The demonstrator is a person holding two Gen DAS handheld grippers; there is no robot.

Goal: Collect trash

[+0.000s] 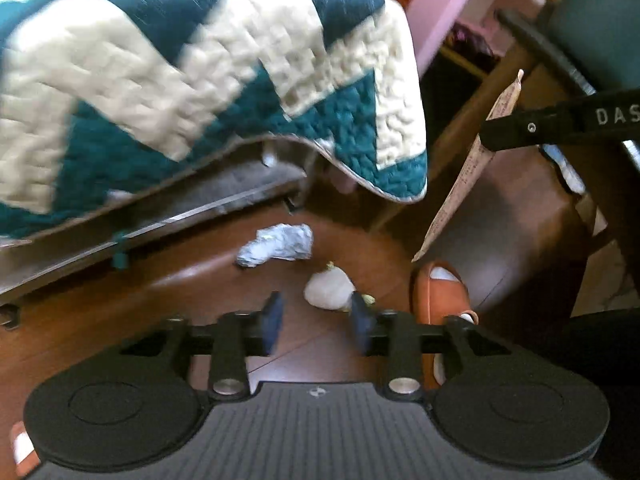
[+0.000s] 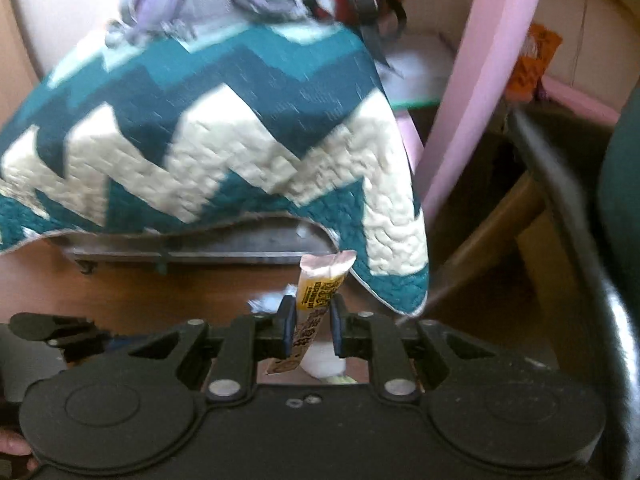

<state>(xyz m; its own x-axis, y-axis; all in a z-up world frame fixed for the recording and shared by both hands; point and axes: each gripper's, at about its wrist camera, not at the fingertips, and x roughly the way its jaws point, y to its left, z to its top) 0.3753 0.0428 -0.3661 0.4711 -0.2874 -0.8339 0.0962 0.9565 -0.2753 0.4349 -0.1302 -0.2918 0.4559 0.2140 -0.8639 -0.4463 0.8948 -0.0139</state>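
Note:
My left gripper point(image 1: 318, 316) is open and empty, low over the wooden floor point(image 1: 200, 280). A crumpled white paper ball point(image 1: 329, 290) lies just beyond its fingertips, and a crumpled silver foil wad point(image 1: 276, 245) lies farther on, near the bed frame. My right gripper point(image 2: 312, 320) is shut on a long yellow and white wrapper point(image 2: 320, 284), held upright. That wrapper also shows in the left wrist view point(image 1: 468, 164), pinched by the right gripper's fingers point(image 1: 532, 130) at the upper right. The white paper ball point(image 2: 324, 366) shows under the right gripper.
A teal and cream zigzag quilt point(image 1: 200, 80) hangs over the bed's edge above the metal frame point(image 1: 180, 216). A foot in an orange slipper point(image 1: 440, 292) stands to the right of the paper ball. A pink post point(image 2: 472, 112), a brown chair leg point(image 1: 472, 120) and a black hose point(image 2: 568, 200) stand at right.

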